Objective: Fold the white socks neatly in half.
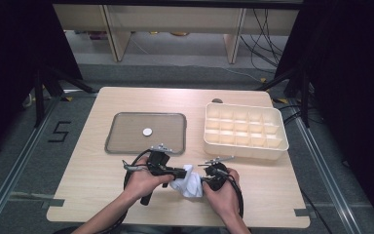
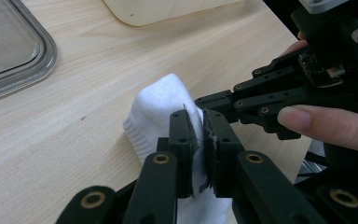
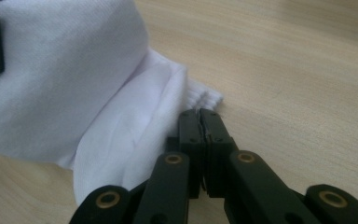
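Note:
A white sock [image 1: 188, 185] with a ribbed cuff is bunched near the table's front edge, stretched between both grippers. My left gripper [image 1: 179, 172] comes in from the left and is shut on a fold of the sock [image 2: 161, 109]; white fabric shows between its jaws [image 2: 200, 140]. From the right, my right gripper [image 1: 203, 182] is shut on the sock's thin edge [image 3: 200, 122], beside the ribbed cuff [image 3: 205, 99]. In the left gripper view, the right gripper's tips [image 2: 214, 100] pinch the sock just beyond my own jaws. The sock's body [image 3: 60, 74] lies to the left of the right gripper's jaws.
A grey tray [image 1: 109, 141] holding one small white disc [image 1: 147, 131] lies behind the left hand. A cream compartment box [image 1: 243, 148] stands at the back right. The light wooden table [image 1: 87, 175] ends just in front of the hands.

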A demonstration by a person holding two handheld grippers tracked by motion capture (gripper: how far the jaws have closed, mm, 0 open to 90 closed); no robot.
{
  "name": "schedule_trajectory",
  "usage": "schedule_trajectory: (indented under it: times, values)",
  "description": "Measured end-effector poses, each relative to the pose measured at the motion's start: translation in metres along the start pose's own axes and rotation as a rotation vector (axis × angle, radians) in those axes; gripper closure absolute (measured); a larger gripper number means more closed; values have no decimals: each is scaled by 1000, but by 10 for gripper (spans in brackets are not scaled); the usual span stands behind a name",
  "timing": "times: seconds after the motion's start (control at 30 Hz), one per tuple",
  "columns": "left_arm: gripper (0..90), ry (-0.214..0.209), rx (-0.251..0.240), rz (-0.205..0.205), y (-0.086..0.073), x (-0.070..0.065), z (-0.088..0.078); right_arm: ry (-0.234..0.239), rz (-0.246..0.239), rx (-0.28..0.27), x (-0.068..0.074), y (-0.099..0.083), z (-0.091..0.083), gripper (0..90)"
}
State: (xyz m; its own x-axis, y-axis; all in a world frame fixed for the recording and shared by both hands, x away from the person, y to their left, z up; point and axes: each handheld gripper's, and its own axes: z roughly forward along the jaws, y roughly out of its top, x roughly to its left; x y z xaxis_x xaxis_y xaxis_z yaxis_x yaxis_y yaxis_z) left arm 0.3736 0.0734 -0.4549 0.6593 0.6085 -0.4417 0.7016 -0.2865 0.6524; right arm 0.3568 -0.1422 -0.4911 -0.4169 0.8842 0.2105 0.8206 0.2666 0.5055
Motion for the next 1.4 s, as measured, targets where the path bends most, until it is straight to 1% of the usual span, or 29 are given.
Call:
schedule_trajectory:
  times: [0.07, 0.1, 0.13, 0.17, 0.2, 0.23, 0.3, 0.33, 0.47, 0.6, 0.63, 0.67, 0.7, 0.8, 0.87, 0.9, 0.97, 1.0, 1.03, 1.07, 1.1, 1.13, 1.17, 1.2, 1.23, 1.27, 1.3, 1.37, 1.4]
  values:
    - [818, 3, -1, 3, 0, 0, 0, 0, 1, 1, 0, 0, 0, 888]
    - [818, 5, 0, 5, 0, 1, -1, -16, 14, 6, 1, 0, 1, 888]
    - [819, -2, 1, 0, 1, 1, -1, -6, 2, -2, 0, 1, 1, 888]
    - [818, 8, -6, -2, 1, 1, -1, 5, -12, 2, -1, 0, 2, 888]
    - [818, 20, -2, -1, 1, 1, -2, 0, 3, 1, 1, 1, 2, 888]
    - [818, 18, -2, -1, 1, 1, -2, 2, -5, -1, 1, 1, 2, 888]
    - [819, 8, -3, -2, 1, 1, -1, -10, 7, -1, 4, 1, 3, 888]
    - [818, 9, -5, -2, 1, 1, -1, 7, -1, -1, 4, 2, 3, 888]
    - [818, 9, -4, 2, 1, 1, 0, 10, -17, 0, 3, 2, 2, 888]
    - [818, 9, -8, -2, 1, 1, 0, 4, 8, 4, 3, 2, 4, 888]
    - [819, 9, -8, -2, 1, 1, 0, 6, -5, 8, 3, 2, 3, 888]
    - [819, 9, -11, -3, 2, 2, 1, 6, 2, 10, 3, 2, 3, 888]
    - [819, 6, -6, -6, 2, 3, 0, 24, 16, 8, 4, 3, 3, 888]
    - [818, 11, -8, -9, 3, 3, 0, 19, -3, 6, 4, 3, 5, 888]
    - [819, 14, -9, -7, 3, 3, 0, 33, 26, -3, 7, 4, 6, 888]
    - [818, 14, -10, -7, 3, 3, 0, 4, 13, 6, 6, 4, 7, 887]
    - [818, 14, -10, 0, 3, 2, 1, 11, 15, 11, 7, 4, 7, 886]
    - [818, 15, -5, 2, 3, 2, 1, 37, 10, 12, 8, 4, 7, 886]
    - [818, 13, -7, 0, 2, 1, 2, 36, 3, 3, 9, 4, 8, 886]
    - [818, 10, -4, 2, 2, 1, 3, 28, -15, 14, 8, 3, 8, 885]
    - [818, 10, -5, 0, 2, 1, 3, 27, -3, 11, 9, 4, 9, 885]
    - [818, 4, -5, -5, 2, 1, 4, 28, -8, 13, 9, 3, 9, 885]
    - [818, 11, -6, -2, 1, 0, 4, 30, -5, 13, 10, 3, 9, 885]
    - [818, 11, -6, -2, 1, 0, 4, 50, 6, 10, 11, 4, 9, 885]
    - [818, 8, -3, -1, 1, 1, 5, 48, 20, 6, 12, 4, 9, 885]
    - [818, 8, -2, 0, 1, 1, 5, 19, -14, 14, 10, 3, 10, 884]
    - [819, 8, -2, 0, 1, 1, 5, 32, 7, 9, 12, 4, 10, 884]
    - [819, 10, 0, 1, 1, 1, 6, 33, 7, 10, 12, 4, 9, 884]
    - [819, 10, 1, -1, 1, 1, 6, 37, 22, 13, 13, 4, 9, 883]
